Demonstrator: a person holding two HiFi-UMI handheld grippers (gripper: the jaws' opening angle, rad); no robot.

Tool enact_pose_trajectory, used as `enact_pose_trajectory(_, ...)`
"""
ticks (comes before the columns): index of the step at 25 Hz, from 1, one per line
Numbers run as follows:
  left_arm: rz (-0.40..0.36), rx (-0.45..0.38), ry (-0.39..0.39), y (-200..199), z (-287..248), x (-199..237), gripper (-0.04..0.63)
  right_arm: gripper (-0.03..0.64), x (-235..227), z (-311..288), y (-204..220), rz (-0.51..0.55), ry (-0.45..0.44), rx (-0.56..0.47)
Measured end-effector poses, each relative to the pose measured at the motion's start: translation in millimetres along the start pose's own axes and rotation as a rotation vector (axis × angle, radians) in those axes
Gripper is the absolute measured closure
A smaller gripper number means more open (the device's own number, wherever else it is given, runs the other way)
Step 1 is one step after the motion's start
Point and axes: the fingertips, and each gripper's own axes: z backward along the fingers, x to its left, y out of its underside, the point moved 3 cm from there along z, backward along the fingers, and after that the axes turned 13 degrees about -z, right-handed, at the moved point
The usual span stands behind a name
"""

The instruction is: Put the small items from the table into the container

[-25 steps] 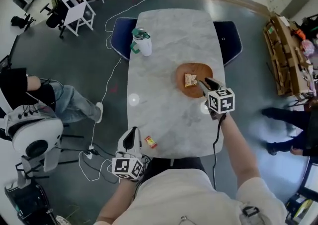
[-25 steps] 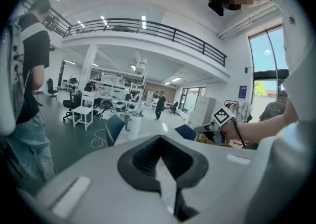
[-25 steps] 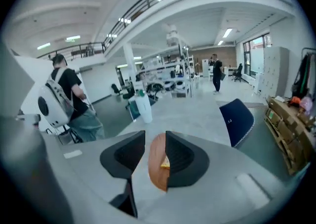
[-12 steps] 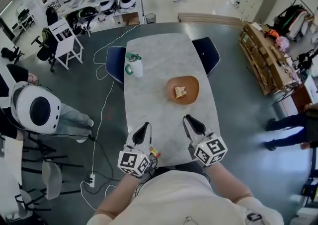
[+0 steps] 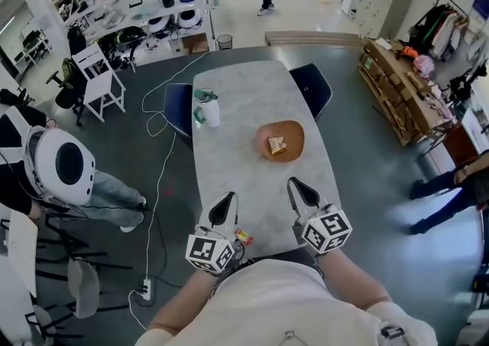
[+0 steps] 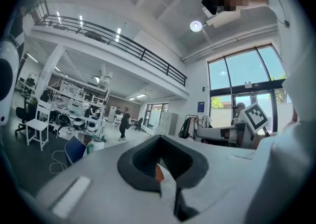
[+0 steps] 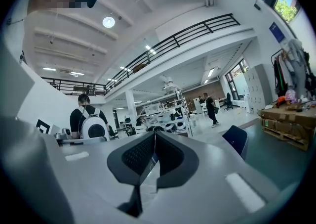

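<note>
Head view: you hold the left claw (image 5: 224, 205) and right claw (image 5: 300, 190) level at the desk's (image 5: 244, 176) near edge, both pinched together and empty, likely resting between picks. One small packet (image 5: 243, 237) lies beside the left claw; the bowl (image 5: 298, 138) sits mid-desk.

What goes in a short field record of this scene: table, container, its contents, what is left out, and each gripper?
Table: grey marble-look tabletop
Container: round brown wooden bowl, mid-table
In bowl: one small pale item
Left out: small red-and-yellow packet at the near edge, beside left gripper
Also: white jug with green lid
Left gripper: shut, empty
Right gripper: shut, empty
</note>
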Motion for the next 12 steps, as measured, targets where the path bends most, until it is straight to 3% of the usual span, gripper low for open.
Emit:
enact_pose_trajectory(9,-0.006,-0.011,-0.025,-4.5,13.4,12.3,0.592,0.588,15.7,-6.8,9.3,-0.026,-0.003,0.017)
enact_pose_trajectory(12,-0.060,-0.016,-0.004,-6.5,17.4,8.5,0.594,0.588,18.8,-7.5,12.2,-0.025,-0.006,0.024)
